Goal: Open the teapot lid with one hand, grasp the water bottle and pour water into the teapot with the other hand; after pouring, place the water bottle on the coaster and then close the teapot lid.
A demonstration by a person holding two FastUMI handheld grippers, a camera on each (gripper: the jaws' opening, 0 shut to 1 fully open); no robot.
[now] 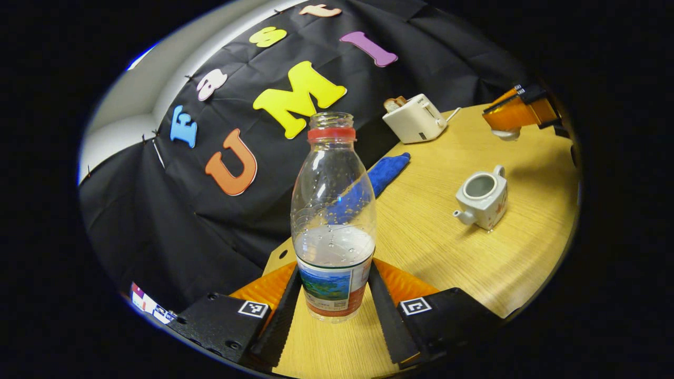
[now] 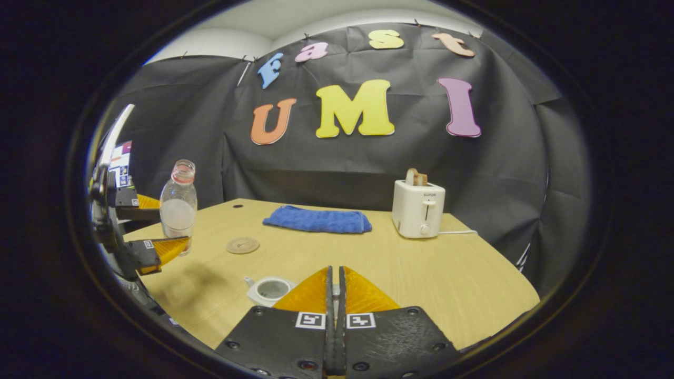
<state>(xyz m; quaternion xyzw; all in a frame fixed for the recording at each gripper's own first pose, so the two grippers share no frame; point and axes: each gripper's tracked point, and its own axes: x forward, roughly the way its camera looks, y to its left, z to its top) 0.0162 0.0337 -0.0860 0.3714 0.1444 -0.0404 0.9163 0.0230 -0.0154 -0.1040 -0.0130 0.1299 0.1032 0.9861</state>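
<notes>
The teapot [image 1: 482, 197] stands open on the surface [image 1: 458, 263]. The left gripper [image 1: 333, 305] fingers clamp the half-full, uncapped water bottle [image 1: 333, 210]. The right gripper [image 2: 335, 295] fingers are pinched together, seemingly on the lid. The coaster [image 2: 243, 245] lies bare; pouring remains.

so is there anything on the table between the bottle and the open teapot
Nothing visible. In the left gripper view the water bottle sits between the left gripper fingers, and bare table runs to the open teapot. The blue cloth and toaster lie farther back, off that line.
</notes>
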